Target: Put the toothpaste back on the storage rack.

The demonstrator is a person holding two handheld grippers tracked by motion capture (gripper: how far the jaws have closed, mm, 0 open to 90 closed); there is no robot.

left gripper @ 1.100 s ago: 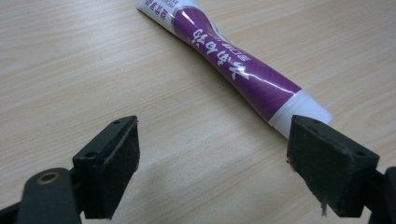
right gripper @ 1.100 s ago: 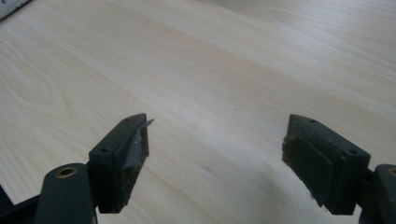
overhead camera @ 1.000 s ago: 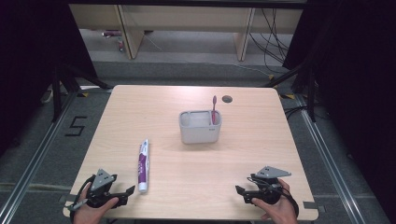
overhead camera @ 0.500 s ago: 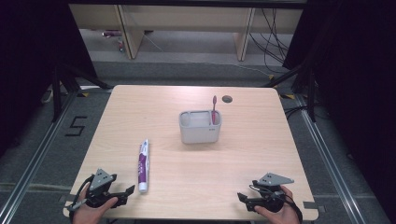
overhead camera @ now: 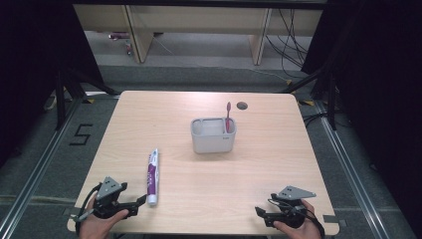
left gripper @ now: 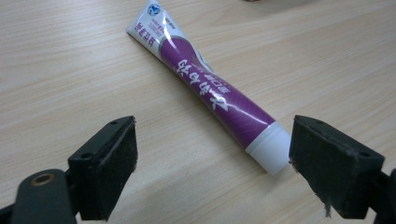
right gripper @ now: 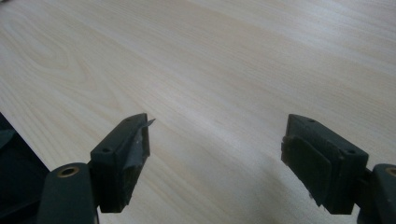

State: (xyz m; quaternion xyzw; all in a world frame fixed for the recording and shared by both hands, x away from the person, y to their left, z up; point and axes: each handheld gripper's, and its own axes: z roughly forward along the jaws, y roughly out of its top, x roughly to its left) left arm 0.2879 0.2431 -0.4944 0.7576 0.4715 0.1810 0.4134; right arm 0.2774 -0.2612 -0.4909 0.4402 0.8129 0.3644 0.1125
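Two handheld black two-jaw grippers sit at the near edge of a light wood-grain table [overhead camera: 209,104]. The left gripper [overhead camera: 133,206] is at the near left corner, carried by the person's left hand [overhead camera: 97,225]; the right gripper [overhead camera: 262,213] is at the near right corner, carried by the right hand [overhead camera: 293,230].

A purple and white plastic toothpaste tube [overhead camera: 152,175] lies flat on the table just beside the left gripper. Its body is purple with white lettering, its crimped tail end is white with a small blue mark, and its cap is white and cylindrical. In the high view the cap points toward the near edge and the tail toward the table centre.

In the left gripper view, the left gripper [left gripper: 212,168] has its jaws spread wide and grips nothing; the tube [left gripper: 210,88] lies ahead between them, with the white cap just beside the jaw at the right of that view. Whether cap and jaw touch cannot be determined.

In the right gripper view, the right gripper [right gripper: 215,154] also has its jaws spread wide, over bare tabletop, gripping nothing.

A grey rectangular plastic holder [overhead camera: 213,135] stands near the table centre, well apart from the tube. A pink toothbrush [overhead camera: 228,115] stands upright in its right compartment.
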